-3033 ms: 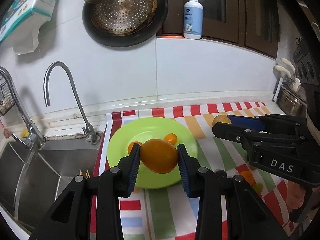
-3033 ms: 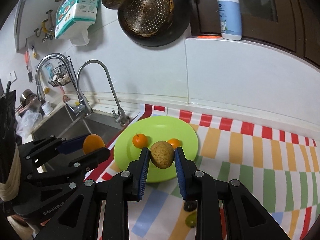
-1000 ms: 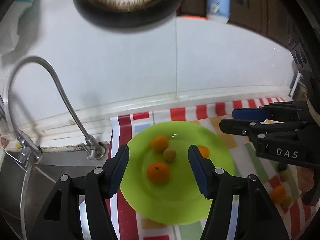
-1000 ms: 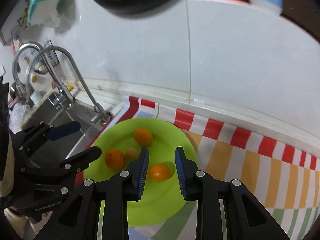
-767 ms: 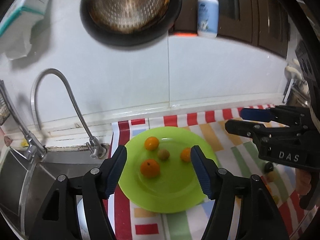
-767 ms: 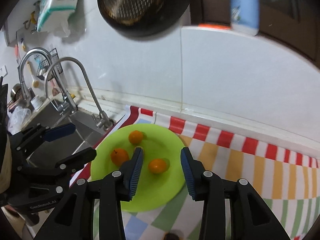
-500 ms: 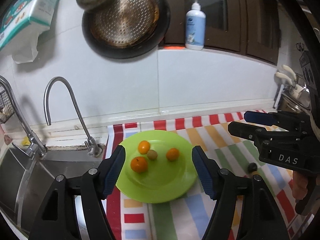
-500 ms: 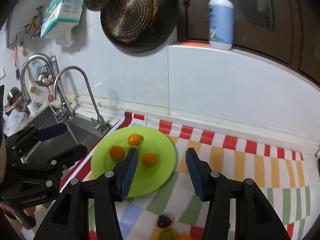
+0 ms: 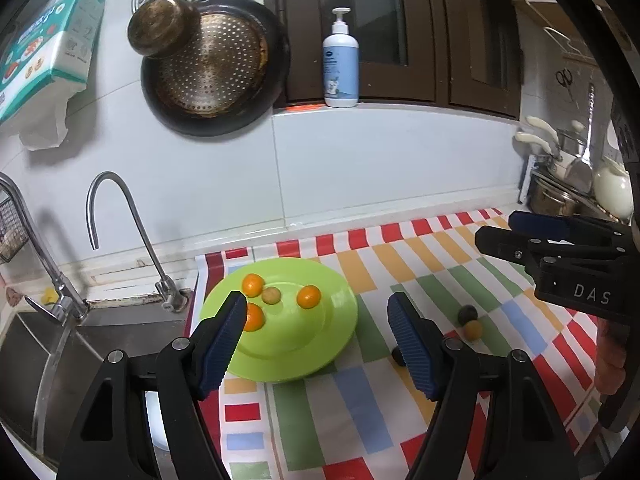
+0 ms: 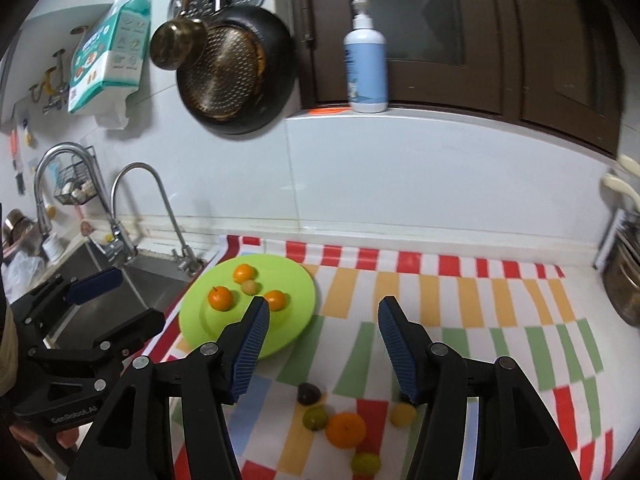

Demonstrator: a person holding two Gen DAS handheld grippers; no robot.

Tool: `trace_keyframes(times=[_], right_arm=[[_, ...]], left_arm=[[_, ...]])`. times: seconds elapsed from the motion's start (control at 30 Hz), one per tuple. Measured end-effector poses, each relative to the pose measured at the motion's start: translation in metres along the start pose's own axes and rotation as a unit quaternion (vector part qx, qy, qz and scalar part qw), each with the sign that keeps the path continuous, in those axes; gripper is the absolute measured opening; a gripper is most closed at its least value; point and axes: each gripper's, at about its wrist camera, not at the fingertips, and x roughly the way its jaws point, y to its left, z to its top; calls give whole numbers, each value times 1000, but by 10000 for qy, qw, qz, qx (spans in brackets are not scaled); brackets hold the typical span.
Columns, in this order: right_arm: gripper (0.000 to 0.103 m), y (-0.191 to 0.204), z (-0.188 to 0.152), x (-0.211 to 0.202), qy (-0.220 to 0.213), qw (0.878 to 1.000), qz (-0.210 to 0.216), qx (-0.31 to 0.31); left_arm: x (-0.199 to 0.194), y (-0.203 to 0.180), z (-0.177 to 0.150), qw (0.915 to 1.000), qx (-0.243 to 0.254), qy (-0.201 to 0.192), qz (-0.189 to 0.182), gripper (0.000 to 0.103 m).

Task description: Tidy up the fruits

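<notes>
Both your left tongs (image 9: 314,320) and right tongs (image 10: 322,322) hang released, nothing between them, jaws just widened. Four fruits rest on the green plate (image 10: 298,276); the drop looks done. Next, judge it: reach the big orange (image 10: 345,430) just below the right tongs.

Both fruits carried earlier now lie on the green plate (image 10: 298,312). The left gripper (image 9: 316,320) and right gripper (image 10: 320,326), jaws just opening and empty, sit farther back, so the plate looks smaller at frame centre-left.
</notes>
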Motion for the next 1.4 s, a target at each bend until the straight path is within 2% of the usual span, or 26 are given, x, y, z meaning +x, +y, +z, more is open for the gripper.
trace_keyframes(times=[0.33,0.77,1.07,1.27,1.4], right_arm=[[58,-10,-28,-24,28,9983,-424,405],[58,-13,-66,-39,197,9939,-868,655],[58,-12,-88,-38,316,9921,-974,718],[58,-11,-99,-26,552,9913,-970,704],[58,-11,-105,-17,723,9898,-978,737]], left_arm=[[-8,-13,-6,9991,306,-82,-285,74],[0,-31,-23,9927,791,-120,-901,74],[13,-47,-35,9817,1385,-70,-1308,74],[25,-55,-46,9702,1788,70,-1632,74],[38,-59,-53,9621,2008,201,-1833,69]])
